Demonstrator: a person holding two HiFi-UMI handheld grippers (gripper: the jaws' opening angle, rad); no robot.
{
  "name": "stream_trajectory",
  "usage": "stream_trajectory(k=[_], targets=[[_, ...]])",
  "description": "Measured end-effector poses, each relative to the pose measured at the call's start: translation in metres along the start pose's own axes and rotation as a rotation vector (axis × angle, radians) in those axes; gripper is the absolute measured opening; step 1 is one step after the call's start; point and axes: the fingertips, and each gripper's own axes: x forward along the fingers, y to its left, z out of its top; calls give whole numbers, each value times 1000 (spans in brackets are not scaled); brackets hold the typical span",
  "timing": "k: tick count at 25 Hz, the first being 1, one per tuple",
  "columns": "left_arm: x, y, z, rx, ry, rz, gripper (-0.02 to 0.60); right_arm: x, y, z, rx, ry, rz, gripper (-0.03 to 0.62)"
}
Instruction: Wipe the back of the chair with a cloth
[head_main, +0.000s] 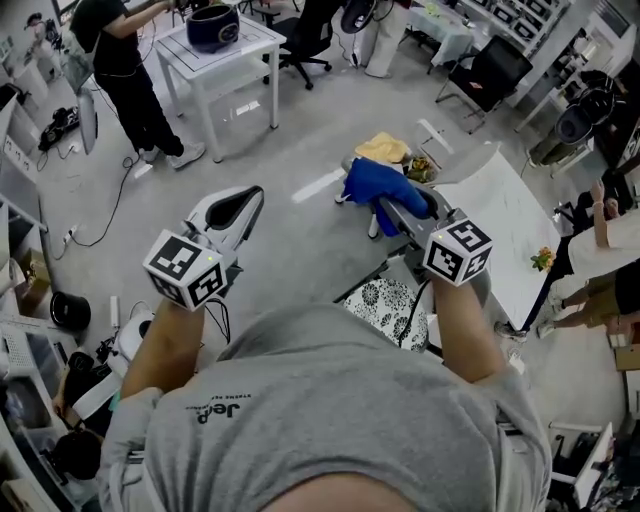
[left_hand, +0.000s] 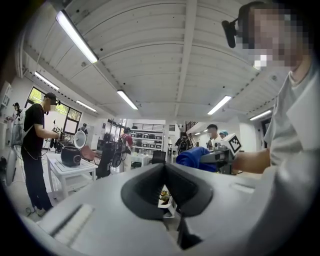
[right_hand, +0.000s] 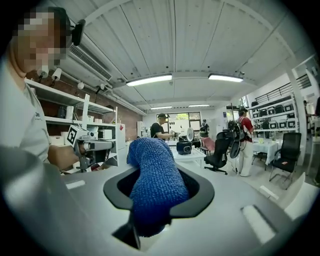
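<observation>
My right gripper (head_main: 398, 208) is shut on a blue terry cloth (head_main: 378, 184), which bulges out past its jaws and hangs in the air at mid-height. In the right gripper view the cloth (right_hand: 155, 175) fills the gap between the jaws. Below that hand lies a black-and-white patterned chair seat (head_main: 386, 300); I cannot make out the chair's back. To the left, my left gripper (head_main: 232, 212) is held up apart from the cloth. Its jaws meet in the left gripper view (left_hand: 165, 167) with nothing between them. That view also shows the cloth (left_hand: 193, 157) off to the right.
A white tabletop (head_main: 500, 205) stands right of the chair, with a yellow rag (head_main: 382, 148) beyond the cloth. Farther back, a person in black (head_main: 120, 60) works at a white table (head_main: 262, 38) bearing a dark cooker (head_main: 214, 26). Black office chairs (head_main: 305, 40) stand behind.
</observation>
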Motion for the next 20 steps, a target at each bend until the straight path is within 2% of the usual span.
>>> stream_trajectory(k=[20], targets=[[10,3,-4,-17,2,-17,58,5,-10,1,-23,2,-8,129]])
